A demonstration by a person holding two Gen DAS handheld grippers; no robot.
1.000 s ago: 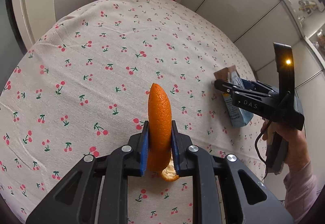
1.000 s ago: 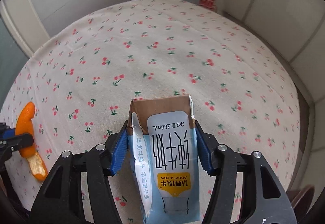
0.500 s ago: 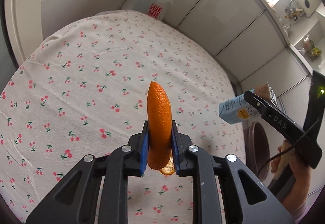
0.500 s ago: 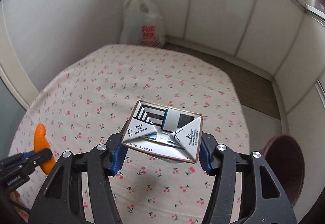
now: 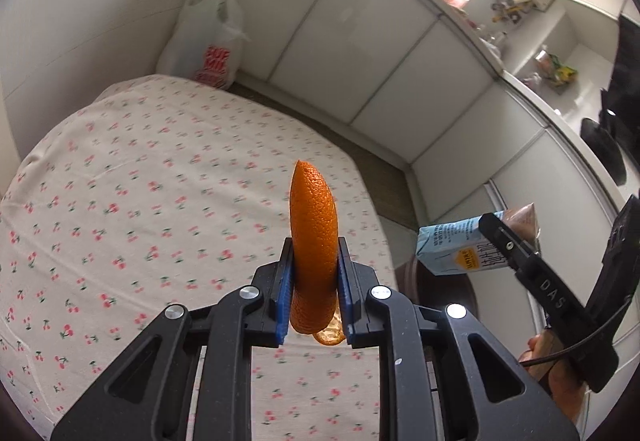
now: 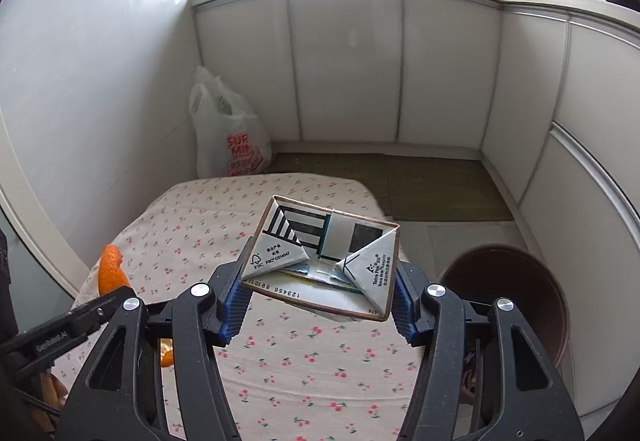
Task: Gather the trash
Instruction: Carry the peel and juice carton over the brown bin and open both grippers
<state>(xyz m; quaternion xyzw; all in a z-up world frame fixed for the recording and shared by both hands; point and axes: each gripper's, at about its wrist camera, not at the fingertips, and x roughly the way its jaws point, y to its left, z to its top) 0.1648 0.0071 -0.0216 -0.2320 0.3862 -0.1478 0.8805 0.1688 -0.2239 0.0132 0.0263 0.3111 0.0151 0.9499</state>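
My left gripper point(image 5: 313, 273) is shut on a curled strip of orange peel point(image 5: 313, 225), which stands up between the blue pads above the cherry-print tablecloth point(image 5: 140, 209). My right gripper point(image 6: 320, 293) is shut on a small blue milk carton point(image 6: 326, 261), held by its sides with the folded bottom facing the camera. In the left wrist view the carton point(image 5: 452, 251) hangs beyond the table's right edge, over a brown bin point(image 5: 440, 293). The right wrist view shows the bin point(image 6: 516, 289) low on the right and the peel point(image 6: 110, 267) at the left.
A white plastic bag with red print point(image 6: 230, 145) stands on the floor past the table's far end. White cabinet doors point(image 6: 348, 65) run along the back and right. A strip of brown floor point(image 6: 400, 185) lies between table and cabinets. A hand point(image 5: 560, 381) holds the right gripper.
Both grippers have risen off the table with their loads. The right one rolled, turning the carton's bottom toward the camera, and swung right, bringing the brown bin into view.
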